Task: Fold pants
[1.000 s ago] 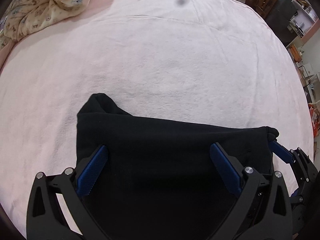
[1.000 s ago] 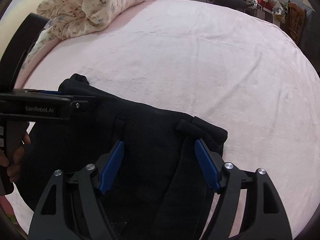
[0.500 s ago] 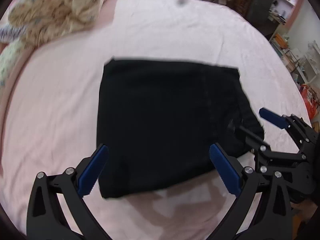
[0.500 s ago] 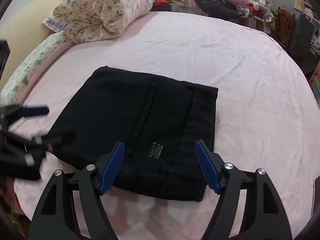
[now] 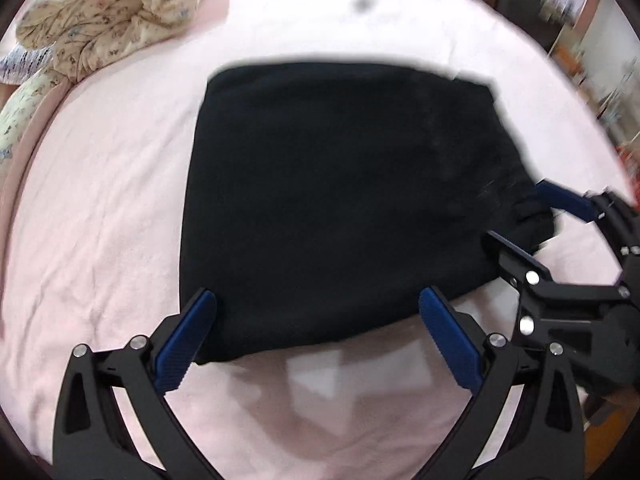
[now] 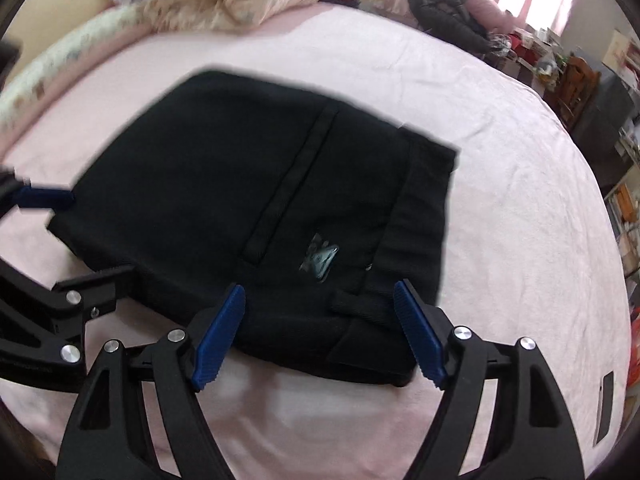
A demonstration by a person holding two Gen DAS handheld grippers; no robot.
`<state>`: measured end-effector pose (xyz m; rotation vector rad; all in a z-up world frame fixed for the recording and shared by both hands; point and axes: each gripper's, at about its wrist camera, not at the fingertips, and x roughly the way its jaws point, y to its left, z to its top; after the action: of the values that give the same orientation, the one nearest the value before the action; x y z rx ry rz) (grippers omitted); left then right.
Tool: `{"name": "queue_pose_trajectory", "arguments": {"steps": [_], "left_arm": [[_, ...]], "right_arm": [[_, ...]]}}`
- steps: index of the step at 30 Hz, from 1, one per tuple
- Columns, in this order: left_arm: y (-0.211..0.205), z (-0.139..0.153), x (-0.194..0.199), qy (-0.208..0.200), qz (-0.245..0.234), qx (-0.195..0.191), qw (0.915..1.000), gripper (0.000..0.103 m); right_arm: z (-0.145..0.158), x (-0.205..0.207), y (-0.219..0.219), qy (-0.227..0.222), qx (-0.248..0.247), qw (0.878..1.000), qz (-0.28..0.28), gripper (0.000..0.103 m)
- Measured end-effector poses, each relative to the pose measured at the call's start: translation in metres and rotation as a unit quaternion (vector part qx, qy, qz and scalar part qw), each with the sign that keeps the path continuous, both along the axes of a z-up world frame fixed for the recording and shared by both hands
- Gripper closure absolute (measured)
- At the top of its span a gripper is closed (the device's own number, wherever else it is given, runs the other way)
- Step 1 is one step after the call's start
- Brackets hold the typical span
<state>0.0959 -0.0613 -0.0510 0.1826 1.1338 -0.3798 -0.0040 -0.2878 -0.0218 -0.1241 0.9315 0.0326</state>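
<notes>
The black pants (image 5: 340, 200) lie folded into a flat, roughly square bundle on the pink bed (image 5: 100, 200). In the right wrist view the pants (image 6: 260, 200) show a seam, a small logo and the waistband along their right side. My left gripper (image 5: 318, 300) hovers open over the bundle's near edge, nothing pressed between its blue pads. My right gripper (image 6: 320, 292) is open over the near waistband corner, its jaws opening further, gripping nothing. Each gripper shows in the other's view: the right gripper (image 5: 518, 212) at the pants' right corner, the left gripper (image 6: 80, 236) at the left.
A rolled floral quilt (image 5: 100, 20) and a pillow (image 6: 60, 64) lie at the bed's far left. Dark clothes (image 6: 448, 16) are piled at the far edge. A wooden chair (image 6: 576, 80) and cluttered shelves stand beyond the bed's right side.
Both grippers have drawn back from low over the cloth toward the bed's near edge. The folded pants now lie flat and in full view, let go by both.
</notes>
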Motion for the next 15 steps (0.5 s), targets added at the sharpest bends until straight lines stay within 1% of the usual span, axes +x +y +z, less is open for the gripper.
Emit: {"name": "queue_pose_trajectory", "arguments": {"steps": [2,3,5,10,13,15], "left_arm": [[0.000,0.015,-0.008,-0.029,-0.005,-0.018,0.9994,0.002],[0.000,0.018,-0.012,-0.038,-0.006,-0.020,0.9991,0.002],[0.002,0.019,-0.016,-0.049,-0.001,-0.016,0.9987,0.002],[0.016,0.010,-0.010,-0.027,0.037,-0.037,0.9983,0.002],[0.023,0.001,-0.006,-0.007,0.055,-0.035,0.9978,0.002],[0.025,-0.007,0.003,0.004,0.057,-0.024,0.9981,0.002]], "right_arm": [[0.013,-0.007,-0.012,-0.022,0.007,0.999,-0.023,0.025],[0.018,-0.011,-0.019,-0.027,0.007,0.999,-0.035,0.024],[0.020,-0.012,-0.022,-0.029,0.003,0.999,-0.039,0.024],[0.015,-0.012,-0.008,-0.027,-0.001,1.000,-0.017,0.024],[0.006,-0.017,0.000,-0.021,-0.004,1.000,-0.022,0.024],[-0.002,-0.015,0.000,-0.009,-0.009,1.000,-0.025,0.024]]}}
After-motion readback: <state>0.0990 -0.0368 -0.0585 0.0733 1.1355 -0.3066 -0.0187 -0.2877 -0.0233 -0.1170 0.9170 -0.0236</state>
